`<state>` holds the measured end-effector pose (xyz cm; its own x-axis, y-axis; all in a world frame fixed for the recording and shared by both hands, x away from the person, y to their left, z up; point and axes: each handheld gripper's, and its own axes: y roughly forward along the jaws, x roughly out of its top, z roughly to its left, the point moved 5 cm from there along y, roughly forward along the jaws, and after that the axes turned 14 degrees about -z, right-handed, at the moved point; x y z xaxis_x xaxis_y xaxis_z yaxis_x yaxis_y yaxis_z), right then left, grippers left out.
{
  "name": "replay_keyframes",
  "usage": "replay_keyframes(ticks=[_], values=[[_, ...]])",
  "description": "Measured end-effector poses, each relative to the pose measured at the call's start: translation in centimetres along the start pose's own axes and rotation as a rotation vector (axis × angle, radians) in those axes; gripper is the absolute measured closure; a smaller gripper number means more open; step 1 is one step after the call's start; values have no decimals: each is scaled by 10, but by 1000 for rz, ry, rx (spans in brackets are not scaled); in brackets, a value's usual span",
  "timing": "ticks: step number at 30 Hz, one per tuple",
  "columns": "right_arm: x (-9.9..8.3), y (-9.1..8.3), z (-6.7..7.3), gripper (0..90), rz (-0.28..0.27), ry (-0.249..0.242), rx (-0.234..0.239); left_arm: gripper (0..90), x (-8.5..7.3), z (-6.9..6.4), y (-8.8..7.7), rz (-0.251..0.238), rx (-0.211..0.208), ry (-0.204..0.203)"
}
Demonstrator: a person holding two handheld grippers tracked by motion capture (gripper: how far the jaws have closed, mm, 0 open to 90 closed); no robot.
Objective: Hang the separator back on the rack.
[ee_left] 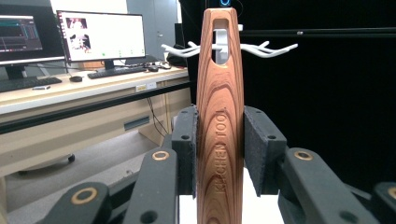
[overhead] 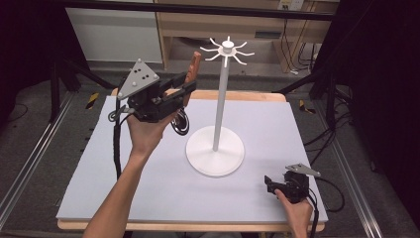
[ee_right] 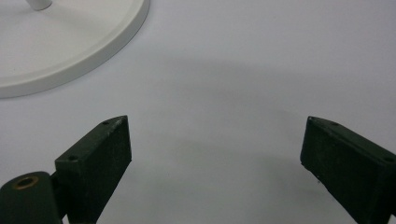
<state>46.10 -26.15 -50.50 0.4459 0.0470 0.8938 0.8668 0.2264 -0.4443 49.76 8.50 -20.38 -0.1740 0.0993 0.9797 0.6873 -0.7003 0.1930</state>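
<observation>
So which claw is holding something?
The left claw, raised beside the white hook stand, pinches a wooden handle. The right claw sits open over the table, with nothing between its pads.

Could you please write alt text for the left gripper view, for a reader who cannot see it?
A slim reddish-brown wooden utensil handle, stamped KITCHEN TOOL and with a slot near its top, stands upright, clamped between the left gripper's two black padded jaws. Behind the slot are the curved arms of a white hook rack; to the left, a lit computer monitor on a wooden desk.
</observation>
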Motion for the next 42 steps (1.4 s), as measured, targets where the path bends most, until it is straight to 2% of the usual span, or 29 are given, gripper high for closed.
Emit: replay_keyframes(ticks=[6,16,27,37,42], values=[[0,0,0,91,-1,3,1,668,0,-5,7,7,-7,10],[0,-1,-1,92,-3,6,0,668,-6,-5,16,25,3,10],[0,-1,-1,91,-2,5,2,667,-17,-3,27,52,-6,-8],[0,-1,-1,92,-1,6,3,664,-23,-4,33,51,0,-9],[0,0,0,91,-2,-2,5,662,-26,-4,36,26,-6,-20]])
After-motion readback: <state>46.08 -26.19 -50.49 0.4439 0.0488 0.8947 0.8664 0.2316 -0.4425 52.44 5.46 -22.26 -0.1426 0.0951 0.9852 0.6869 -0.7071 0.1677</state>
